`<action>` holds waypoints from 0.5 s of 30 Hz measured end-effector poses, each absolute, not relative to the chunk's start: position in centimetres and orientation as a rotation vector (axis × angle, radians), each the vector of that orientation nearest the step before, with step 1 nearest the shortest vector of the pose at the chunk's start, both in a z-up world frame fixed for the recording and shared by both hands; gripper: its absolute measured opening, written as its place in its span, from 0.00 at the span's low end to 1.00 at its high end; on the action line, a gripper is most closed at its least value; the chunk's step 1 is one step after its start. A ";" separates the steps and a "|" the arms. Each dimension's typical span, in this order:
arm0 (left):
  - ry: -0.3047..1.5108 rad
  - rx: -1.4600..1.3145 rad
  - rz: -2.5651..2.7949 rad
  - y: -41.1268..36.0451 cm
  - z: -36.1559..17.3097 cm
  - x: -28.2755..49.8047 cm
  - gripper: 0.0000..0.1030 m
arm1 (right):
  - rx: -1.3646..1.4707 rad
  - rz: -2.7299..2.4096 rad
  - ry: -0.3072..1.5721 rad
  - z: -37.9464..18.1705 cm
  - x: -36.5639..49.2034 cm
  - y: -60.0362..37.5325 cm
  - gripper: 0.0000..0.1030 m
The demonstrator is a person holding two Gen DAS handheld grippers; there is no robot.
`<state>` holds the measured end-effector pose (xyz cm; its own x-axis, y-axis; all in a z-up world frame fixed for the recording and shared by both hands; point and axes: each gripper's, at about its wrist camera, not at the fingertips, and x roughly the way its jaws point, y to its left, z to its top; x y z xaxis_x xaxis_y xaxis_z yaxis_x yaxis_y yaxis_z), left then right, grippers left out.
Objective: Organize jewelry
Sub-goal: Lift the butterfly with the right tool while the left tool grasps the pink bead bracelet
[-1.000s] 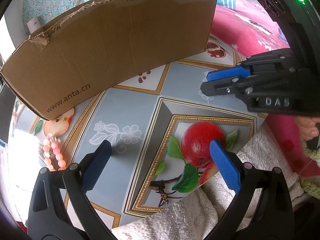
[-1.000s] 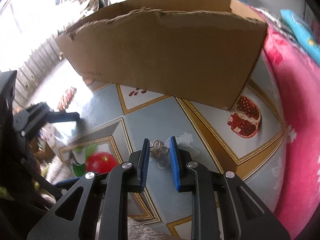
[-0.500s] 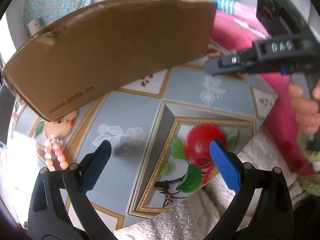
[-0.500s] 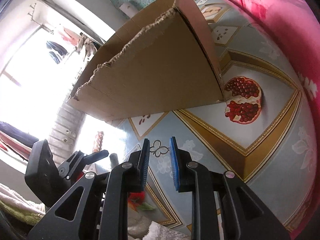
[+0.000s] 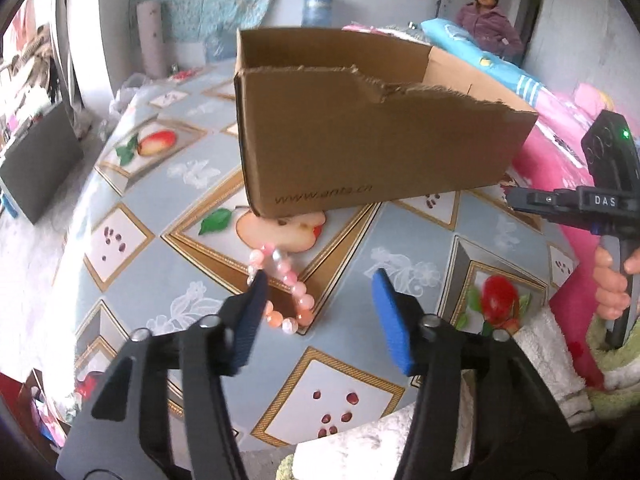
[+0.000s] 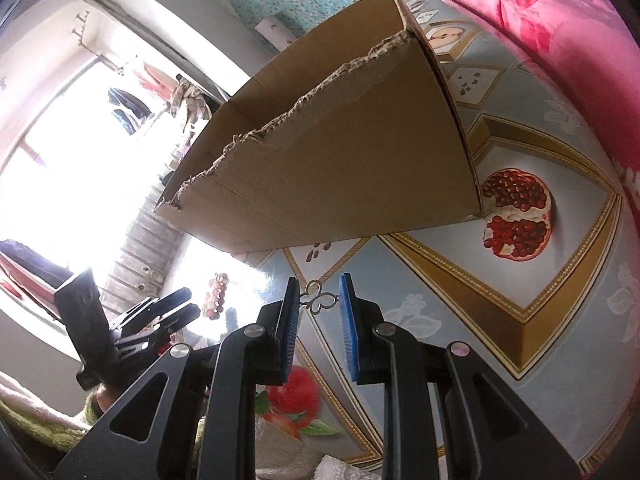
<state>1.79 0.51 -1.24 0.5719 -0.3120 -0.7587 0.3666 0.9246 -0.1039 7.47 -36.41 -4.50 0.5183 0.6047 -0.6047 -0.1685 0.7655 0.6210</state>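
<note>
The cardboard box (image 5: 360,140) is standing open-topped on the fruit-patterned tablecloth (image 5: 400,240), its near wall torn ragged along the rim; only bare inner walls are showing, and its floor is hidden in both views, so I cannot tell what is lying inside. The right wrist view is showing what the left one is not: a small gold-toned clover-shaped ornament (image 6: 318,300) being pinched between the blue pads of the right gripper (image 6: 320,304), held above the cloth in front of the box. The left wrist view is showing a pink and white bead bracelet (image 5: 282,292) lying on the cloth just before the box's near corner. The left gripper (image 5: 320,300) has just been closing, its jaws standing partly spread with nothing pressed between them; its left pad is overlapping the bracelet, possibly hovering above it
</note>
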 end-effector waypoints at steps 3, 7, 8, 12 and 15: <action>0.891 0.028 -0.429 0.5 -1.3 2.3 0.42 | 0.537 0.497 0.915 -5.0 7.7 -36.0 0.20; 0.929 0.021 -0.415 -0.3 -2.0 3.3 0.38 | 0.543 0.503 0.908 -5.2 7.7 -36.0 0.20; 0.942 0.034 -0.397 -0.4 -2.4 3.6 0.35 | 0.544 0.503 0.905 -5.2 7.6 -36.1 0.20; 0.997 0.066 -0.345 -0.1 -3.5 4.8 0.34 | 0.566 0.515 0.893 -5.5 7.6 -36.4 0.20; 1.000 0.084 -0.334 -0.2 -3.5 5.0 0.30 | 0.577 0.518 0.893 -5.9 7.8 -36.5 0.20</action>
<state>5.03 -0.18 -3.51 0.4941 -0.2370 -0.8365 0.3139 0.9459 -0.0826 7.76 -36.52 -5.92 0.5262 0.6344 -0.5663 -0.1765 0.7329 0.6570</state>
